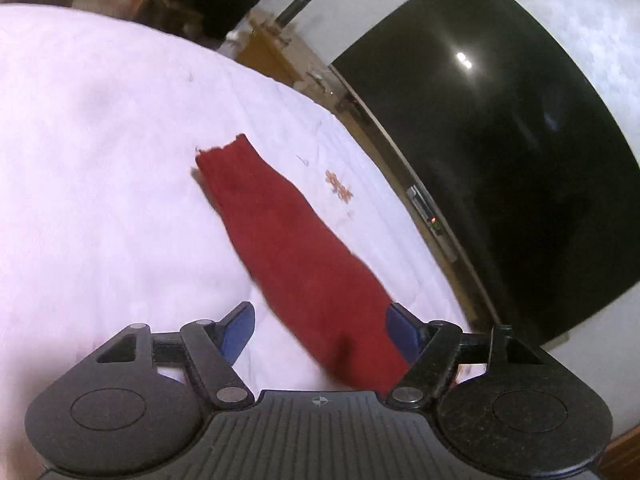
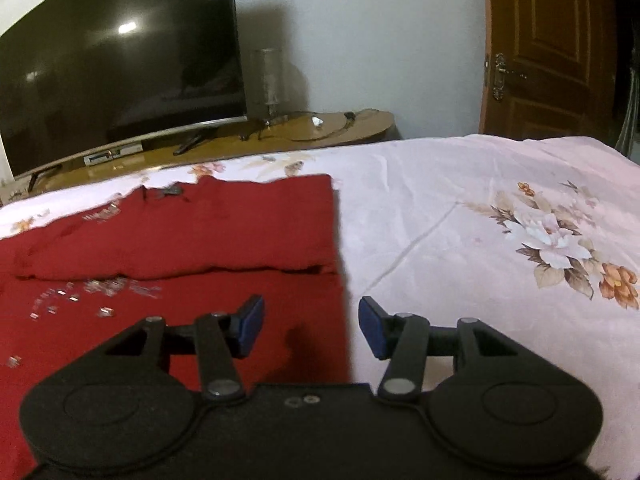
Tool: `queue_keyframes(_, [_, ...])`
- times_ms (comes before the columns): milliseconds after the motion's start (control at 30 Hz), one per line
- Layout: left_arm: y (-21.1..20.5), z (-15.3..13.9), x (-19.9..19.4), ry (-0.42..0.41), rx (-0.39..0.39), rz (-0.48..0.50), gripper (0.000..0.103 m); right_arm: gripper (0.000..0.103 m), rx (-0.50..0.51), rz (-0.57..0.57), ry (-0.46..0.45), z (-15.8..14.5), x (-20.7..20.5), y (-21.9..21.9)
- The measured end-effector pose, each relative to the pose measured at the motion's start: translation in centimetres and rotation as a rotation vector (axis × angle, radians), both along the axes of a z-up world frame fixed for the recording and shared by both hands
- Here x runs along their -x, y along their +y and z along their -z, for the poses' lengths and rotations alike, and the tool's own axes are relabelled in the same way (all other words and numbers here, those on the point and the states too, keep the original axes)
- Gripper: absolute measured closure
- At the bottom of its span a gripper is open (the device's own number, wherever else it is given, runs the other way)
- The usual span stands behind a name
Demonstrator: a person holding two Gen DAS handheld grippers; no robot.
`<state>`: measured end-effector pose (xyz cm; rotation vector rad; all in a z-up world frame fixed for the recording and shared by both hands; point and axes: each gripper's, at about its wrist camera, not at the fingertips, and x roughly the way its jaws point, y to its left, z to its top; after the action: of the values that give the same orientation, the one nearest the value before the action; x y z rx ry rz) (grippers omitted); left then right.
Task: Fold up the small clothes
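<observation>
Both sets of jaws are standing released, the left gripper (image 1: 320, 330) hanging over the red garment's sleeve (image 1: 288, 236), the right gripper (image 2: 311, 326) over the red garment (image 2: 180, 240) lying on the floral bed sheet (image 2: 480, 220) near a television (image 2: 120, 60).

A long strip of red garment (image 1: 296, 256) lay across the pale bedsheet (image 1: 100, 160), running between the parted blue pads (image 1: 236, 332) of the left gripper (image 1: 320, 328). Its near end lay against the right-hand pad. A dark television (image 1: 500, 140) stood beyond the bed.
</observation>
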<state>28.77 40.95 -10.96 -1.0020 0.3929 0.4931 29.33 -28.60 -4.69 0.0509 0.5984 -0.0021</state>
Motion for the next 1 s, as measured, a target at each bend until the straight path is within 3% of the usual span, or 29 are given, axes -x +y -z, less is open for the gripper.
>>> queue_keyframes(233, [2.3,0.5,-2.5,-0.011,0.018,0.027,0.033,0.052,0.043,-0.039,-0.048,-2.1,1.3,4.3])
queue_keyframes(300, [2.6,0.5,-2.9,0.033,-0.003,0.013,0.062,0.051,0.041,-0.041,-0.052,-2.4,1.3,5.1])
queue_keyframes(333, [2.8,0.6,-3.1,0.054,-0.008,0.004,0.068,0.051,0.042,-0.042,-0.05,-2.5,1.4,5.3])
queue_keyframes(400, [3.9,1.0,-3.0,0.072,0.021,-0.025,0.095,0.051,0.044,-0.042,-0.043,-2.5,1.5,5.6])
queue_keyframes(467, [4.2,1.3,-3.1,0.069,0.03,-0.023,0.098,0.051,0.044,-0.04,-0.036,-2.4,1.8,5.7])
queue_keyframes(600, [2.0,-1.8,-3.8,0.008,-0.121,0.05,0.098,0.051,0.037,-0.029,-0.032,-2.4,2.2,5.2])
queue_keyframes(800, [-9.9,-7.6,-9.0,-0.143,-0.299,0.366,0.098,0.051,0.006,-0.004,-0.017,-1.9,2.2,4.0])
queue_keyframes(1000, [-26.6,-7.7,-13.6,-0.079,-0.471,0.711,0.098,0.051,-0.027,-0.007,-0.022,-2.2,2.2,3.3])
